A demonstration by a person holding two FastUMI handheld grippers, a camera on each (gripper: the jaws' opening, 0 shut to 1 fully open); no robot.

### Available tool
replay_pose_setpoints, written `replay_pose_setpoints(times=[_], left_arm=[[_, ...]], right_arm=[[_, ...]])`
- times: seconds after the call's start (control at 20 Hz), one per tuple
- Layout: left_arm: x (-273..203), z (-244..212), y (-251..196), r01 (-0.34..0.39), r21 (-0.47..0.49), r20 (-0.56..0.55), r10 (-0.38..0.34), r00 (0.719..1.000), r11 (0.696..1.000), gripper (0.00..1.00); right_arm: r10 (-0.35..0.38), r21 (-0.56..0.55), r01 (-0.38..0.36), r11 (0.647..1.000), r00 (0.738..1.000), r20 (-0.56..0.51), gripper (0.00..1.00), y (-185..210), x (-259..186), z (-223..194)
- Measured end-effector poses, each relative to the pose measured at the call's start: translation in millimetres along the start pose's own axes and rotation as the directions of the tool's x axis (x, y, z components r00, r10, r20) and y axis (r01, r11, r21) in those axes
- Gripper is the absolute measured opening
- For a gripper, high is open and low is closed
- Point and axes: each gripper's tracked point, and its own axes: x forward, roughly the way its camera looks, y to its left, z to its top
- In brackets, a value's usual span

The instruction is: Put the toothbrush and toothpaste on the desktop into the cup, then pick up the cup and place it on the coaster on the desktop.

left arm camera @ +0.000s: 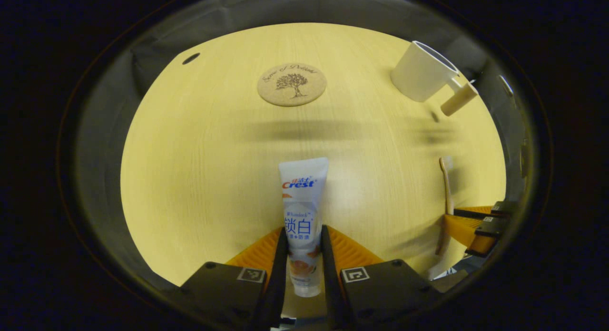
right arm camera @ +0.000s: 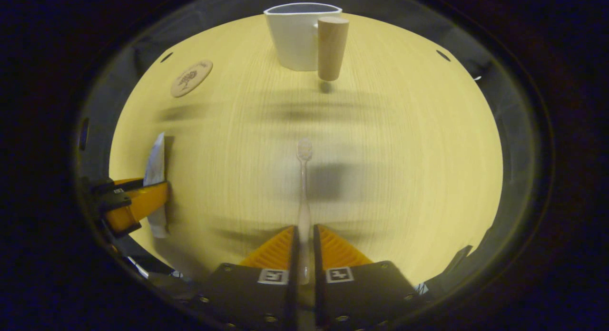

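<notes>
My left gripper (left arm camera: pixel 303 238) is shut on a white toothpaste tube (left arm camera: pixel 302 198), held above the pale wooden desktop (left arm camera: pixel 200 169) with its flat end pointing away. A clear toothbrush (right arm camera: pixel 303 188) is clamped in my right gripper (right arm camera: pixel 304 238), bristles forward. The white cup (right arm camera: pixel 295 34) with a wooden handle (right arm camera: pixel 331 46) stands at the far edge, straight ahead of the right gripper; in the left gripper view the cup (left arm camera: pixel 421 70) is at the upper right. The round cork coaster (left arm camera: pixel 291 84) lies ahead of the left gripper. Each gripper shows at the other view's edge: right (left arm camera: pixel 476 226), left (right arm camera: pixel 138 200).
Dark cable holes (left arm camera: pixel 191 58) (right arm camera: pixel 442 55) sit near the desktop's far corners. Dark booth cloth rings the table. Open wood lies between the grippers and the cup and the coaster (right arm camera: pixel 191 78).
</notes>
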Motion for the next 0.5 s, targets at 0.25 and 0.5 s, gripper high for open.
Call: replay_pose_setpoints(times=[0.25, 0.5], left_arm=[[-2.2, -0.3, 0.0, 0.006, 0.006, 0.009, -0.006, 1.0, 1.0, 0.36], [-6.4, 2.9, -1.8, 0.018, 0.018, 0.063, -0.019, 0.998, 1.0, 0.28]], right_arm=[[0.087, 0.056, -0.087, 0.995, 0.996, 0.009, 0.09, 3.7, -1.3, 3.3], [0.109, 0.052, -0.112, 0.992, 0.993, 0.044, 0.04, 3.6, -4.1, 1.1]])
